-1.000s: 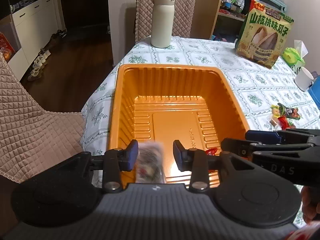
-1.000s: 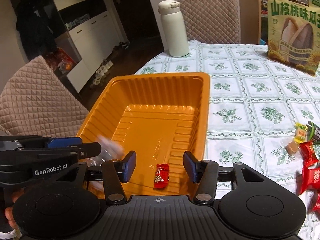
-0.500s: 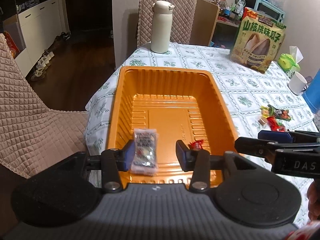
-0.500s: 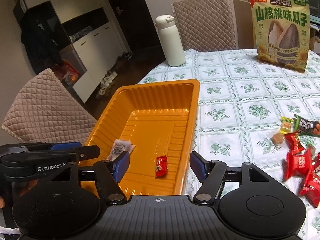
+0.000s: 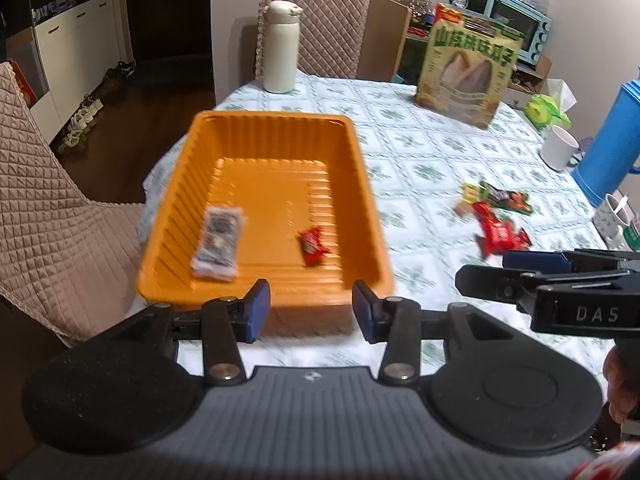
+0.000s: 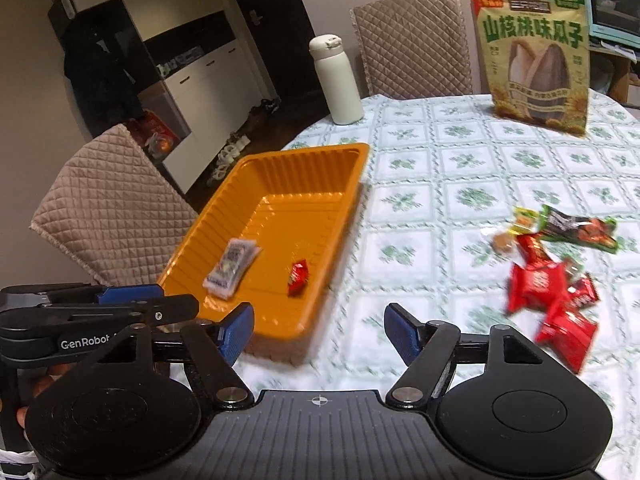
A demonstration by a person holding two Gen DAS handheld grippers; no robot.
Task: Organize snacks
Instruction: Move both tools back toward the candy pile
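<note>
1. Pulling back from the orange tray [image 5: 256, 152], both claws have lifted & retreated vs 1 s ago; the left claw [image 5: 311, 311] hangs w/ its pads apart & nothing between them, just off the tray's near rim.
2. The right claw [image 6: 319, 333] is likewise spread wide & empty, over bare cloth beside the tray's right wall.
3. Change: the pale snack packet [image 5: 219, 243], mid-drop & blurred 1 s ago, now lies flat on the tray floor at about 9 o'clock of the red candy [image 5: 314, 246]; the two are apart, not touching.
4. Meaning, as a judgement: two pieces are sorted and both claws are free for the next pick.
5. Remaining work: the loose snack pile [image 6: 554, 276] sits on the desk [image 6: 440, 168] at roughly 2 o'clock from the right claw, well apart from the tray; red packs overlap each other, w/ a green-wrapped bar [image 6: 580, 230] at the far side.
6. Room: open cloth lies between tray & pile, so the right claw's path looks unobstructed.
7. Edges: the tray sits near the desk's left edge, w/ a quilted chair [image 5: 44, 216] just beyond at 9 o'clock.
8. Clutter at 12–3 o'clock, all clear of the pile: flask [image 5: 281, 46], seed bag [image 5: 466, 68], white cup [image 5: 559, 153], blue jug [image 5: 610, 140].
</note>
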